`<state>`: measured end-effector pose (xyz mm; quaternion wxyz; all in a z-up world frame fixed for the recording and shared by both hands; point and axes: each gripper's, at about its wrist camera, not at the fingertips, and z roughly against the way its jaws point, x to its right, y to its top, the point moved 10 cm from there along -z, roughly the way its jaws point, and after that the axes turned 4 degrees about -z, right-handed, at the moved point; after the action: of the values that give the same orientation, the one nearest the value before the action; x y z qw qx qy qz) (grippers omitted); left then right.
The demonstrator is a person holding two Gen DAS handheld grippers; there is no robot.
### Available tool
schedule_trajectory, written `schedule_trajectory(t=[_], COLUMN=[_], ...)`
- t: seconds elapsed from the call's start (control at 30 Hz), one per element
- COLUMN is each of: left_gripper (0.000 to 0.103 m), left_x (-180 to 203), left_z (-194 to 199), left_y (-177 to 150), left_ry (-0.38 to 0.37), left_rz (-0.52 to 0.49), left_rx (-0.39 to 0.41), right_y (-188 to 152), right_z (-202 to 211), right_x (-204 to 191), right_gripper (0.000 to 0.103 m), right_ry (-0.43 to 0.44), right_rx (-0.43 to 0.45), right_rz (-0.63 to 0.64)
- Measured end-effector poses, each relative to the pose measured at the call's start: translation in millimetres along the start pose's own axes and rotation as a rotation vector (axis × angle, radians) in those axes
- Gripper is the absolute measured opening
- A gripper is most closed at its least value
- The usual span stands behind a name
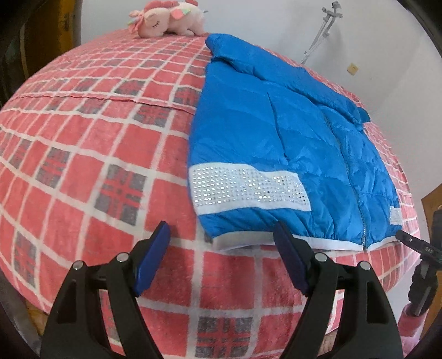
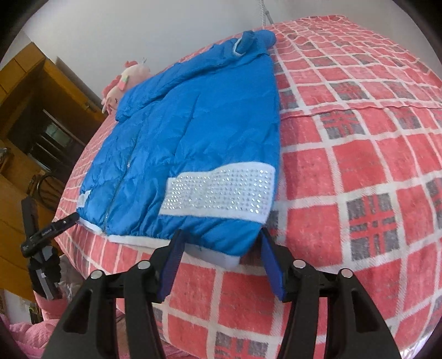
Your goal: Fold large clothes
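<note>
Jacket (image 1: 276, 143) is laid flat on the blanket (image 1: 96, 165), hem at its near edge; both grippers, left (image 1: 221, 234) and right (image 2: 221, 243), are held spread there.

The left claw (image 1: 221, 234) hangs spread wide at the white hem of the blue jacket (image 1: 276, 138) on the plaid blanket (image 1: 83, 165).

A home bedroom: plaid-blanketed bed (image 1: 96, 171), plush toy (image 1: 168, 19) (pink), wooden wardrobe (image 2: 41, 110).

small print on tongs (image 2: 51, 230), too blurred to read
</note>
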<state>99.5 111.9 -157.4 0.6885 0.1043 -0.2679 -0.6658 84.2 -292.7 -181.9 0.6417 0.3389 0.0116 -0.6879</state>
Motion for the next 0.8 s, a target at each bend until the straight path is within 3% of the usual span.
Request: schedule_trajectory(t=[0.1,0.27,0.4,0.6,0.67,0.8], left_gripper=[0.074,0.052,0.043,0.012,0.009,0.008], left_x=[3.9,12.6,18.4,16.3,16.8,18.6], left_z=[-3.8,-4.9,-7.2,-2.2,3.5,1.2], left_y=[-0.3,0.6,1.3,3.7,5.1,3.2], left_ry=[-0.003,-0.084,-0.09,-0.078,-0.085,-0.042], left_rz=[-0.012,0.01,0.005,0.019,0.022,-0.026], left_rx=[-0.007,-0.024,-0.025,0.013,0.032,0.039], right_y=[0.1,-0.8,-2.3,-3.4,-2.6,-1.9], right_z=[-3.1,-2.1,-2.9,-3.0,0.9,2.3], right_x=[-0.4,0.9,-0.2,-3.1,-4.0,-4.3], right_gripper=[0.046,0.039,0.035,0.026,0.018,0.016], right_ry=[-0.008,-0.003,0.002,0.005,0.015,0.019], right_rx=[0.0,0.006,0.011,0.02,0.031,0.039], right_rz=[-0.004,-0.015,-0.005,0.011,0.014,0.026])
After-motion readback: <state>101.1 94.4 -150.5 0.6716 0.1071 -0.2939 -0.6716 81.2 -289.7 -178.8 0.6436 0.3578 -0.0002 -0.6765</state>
